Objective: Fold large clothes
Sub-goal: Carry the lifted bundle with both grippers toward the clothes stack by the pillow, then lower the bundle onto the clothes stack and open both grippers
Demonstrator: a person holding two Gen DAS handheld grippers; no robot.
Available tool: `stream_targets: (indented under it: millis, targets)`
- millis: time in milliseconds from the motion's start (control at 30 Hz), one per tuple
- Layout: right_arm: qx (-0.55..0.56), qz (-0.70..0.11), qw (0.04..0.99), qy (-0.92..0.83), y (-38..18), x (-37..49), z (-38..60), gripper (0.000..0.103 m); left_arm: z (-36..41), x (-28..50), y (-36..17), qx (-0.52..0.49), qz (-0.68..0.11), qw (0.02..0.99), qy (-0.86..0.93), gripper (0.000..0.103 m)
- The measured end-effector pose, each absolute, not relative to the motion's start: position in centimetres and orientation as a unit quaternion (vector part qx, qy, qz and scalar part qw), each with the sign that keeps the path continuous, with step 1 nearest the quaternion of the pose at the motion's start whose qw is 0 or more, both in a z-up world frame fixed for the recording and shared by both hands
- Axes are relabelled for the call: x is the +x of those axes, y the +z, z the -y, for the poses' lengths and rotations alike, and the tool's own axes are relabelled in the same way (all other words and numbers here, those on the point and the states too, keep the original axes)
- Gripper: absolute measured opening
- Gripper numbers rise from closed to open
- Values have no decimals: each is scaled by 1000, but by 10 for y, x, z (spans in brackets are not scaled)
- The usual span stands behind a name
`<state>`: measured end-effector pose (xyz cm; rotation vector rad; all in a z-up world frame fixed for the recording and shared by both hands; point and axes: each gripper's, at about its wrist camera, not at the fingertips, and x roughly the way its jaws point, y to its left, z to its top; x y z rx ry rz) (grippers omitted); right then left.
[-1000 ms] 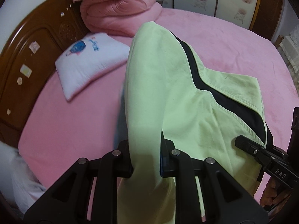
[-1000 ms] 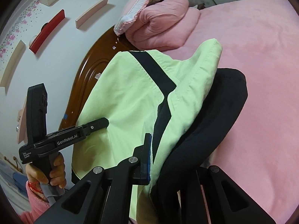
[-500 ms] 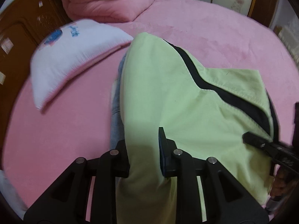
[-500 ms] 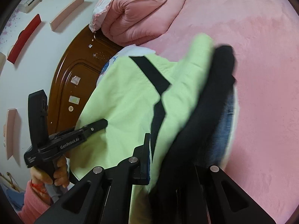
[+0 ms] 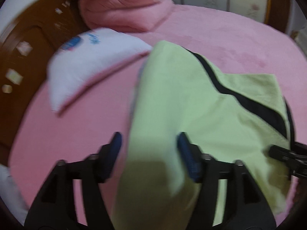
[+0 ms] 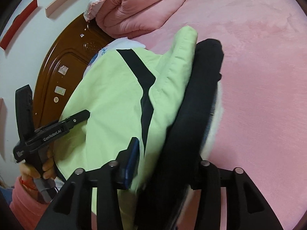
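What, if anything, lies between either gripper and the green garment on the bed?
Nothing visible. The green garment runs straight between the open fingers of the left gripper, which have just been opening. At the right gripper, also just opened, its green and black layers fill the gap.

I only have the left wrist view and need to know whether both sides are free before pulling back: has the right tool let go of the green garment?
Observer: The right tool has just been opening; its jaws stand wide, with the green garment between them.
Operator: Anything beside the green on that side?
Observer: Yes, a thick black fold runs along its right edge and hides that tool's far finger.
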<state>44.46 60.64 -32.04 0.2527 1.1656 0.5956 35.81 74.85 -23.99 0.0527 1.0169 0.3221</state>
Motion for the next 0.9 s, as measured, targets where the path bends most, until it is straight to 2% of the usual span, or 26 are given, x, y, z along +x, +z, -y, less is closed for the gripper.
stream_targets:
  millis: [33, 67, 100, 233, 300, 433, 667, 900]
  targets:
    - [109, -544, 789, 264, -317, 454, -613, 81, -743, 351, -237, 28, -476, 863, 167, 68]
    - [93, -547, 795, 247, -311, 446, -607, 92, -739, 346, -235, 25, -470, 865, 175, 70]
    - [82, -542, 802, 237, -299, 439, -598, 98, -733, 337, -233, 21, -466, 865, 186, 73]
    - [73, -530, 816, 219, -274, 411, -558, 101, -705, 295, -225, -2, -439, 868, 233, 75]
    - [72, -530, 819, 206, -264, 398, -542, 102, -682, 271, -217, 6, -408, 874, 262, 82]
    - [50, -534, 823, 188, -246, 360, -498, 102, -628, 221, -204, -35, -387, 882, 266, 82]
    - [-11, -530, 835, 148, -215, 261, -378, 103, -511, 142, -205, -91, -425, 866, 248, 82]
    - [-39, -552, 825, 116, -193, 129, -219, 103, -329, 47, -221, -58, -496, 845, 192, 82]
